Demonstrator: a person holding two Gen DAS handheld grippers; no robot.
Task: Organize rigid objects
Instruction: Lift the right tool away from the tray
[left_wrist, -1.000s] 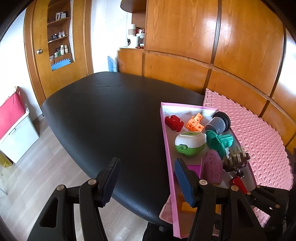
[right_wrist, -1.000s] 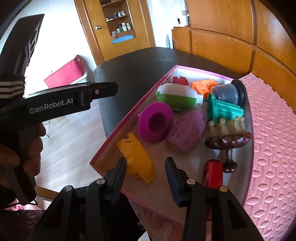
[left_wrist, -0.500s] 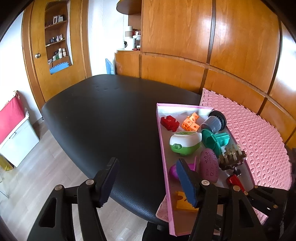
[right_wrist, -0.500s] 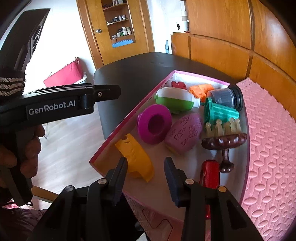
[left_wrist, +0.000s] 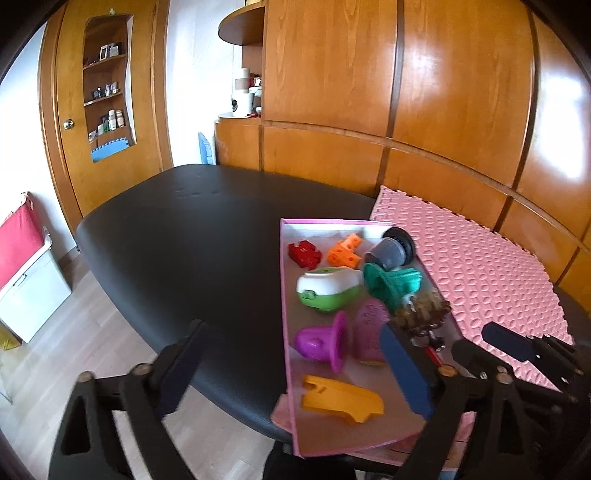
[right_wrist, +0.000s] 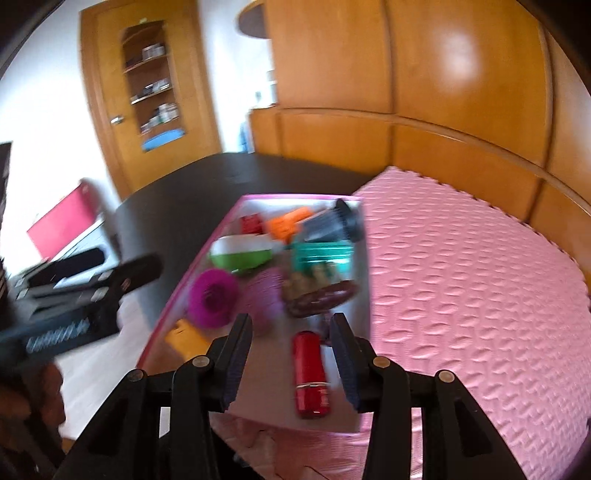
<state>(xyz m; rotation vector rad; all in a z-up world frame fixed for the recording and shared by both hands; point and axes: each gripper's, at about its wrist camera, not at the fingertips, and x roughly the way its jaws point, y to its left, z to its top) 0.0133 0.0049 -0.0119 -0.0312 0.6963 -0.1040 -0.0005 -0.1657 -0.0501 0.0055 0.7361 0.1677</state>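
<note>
A pink tray (left_wrist: 284, 295) on the black table (left_wrist: 184, 240) holds several rigid toys: a yellow piece (left_wrist: 341, 404), a magenta funnel (left_wrist: 325, 341), a green-and-white case (left_wrist: 327, 290), orange blocks (left_wrist: 343, 253) and a red cylinder (right_wrist: 310, 373). My left gripper (left_wrist: 291, 365) hovers above the tray's near left corner. Its jaws are opening wide and its pads touch nothing. My right gripper (right_wrist: 291, 321) hangs over the tray's near right end, above the red cylinder, open a little with nothing gripped.
A pink foam mat (left_wrist: 480, 266) lies under the tray and spreads to the right. Wooden wall panels (left_wrist: 443, 110) stand behind the table. A red and white bin (left_wrist: 22, 266) sits on the floor at the left. A hand (right_wrist: 26, 398) holds the left gripper.
The left jaws have spread much wider, and the left gripper has drawn back a little. The right gripper has swung right and risen, from over the yellow piece to over the red cylinder.
</note>
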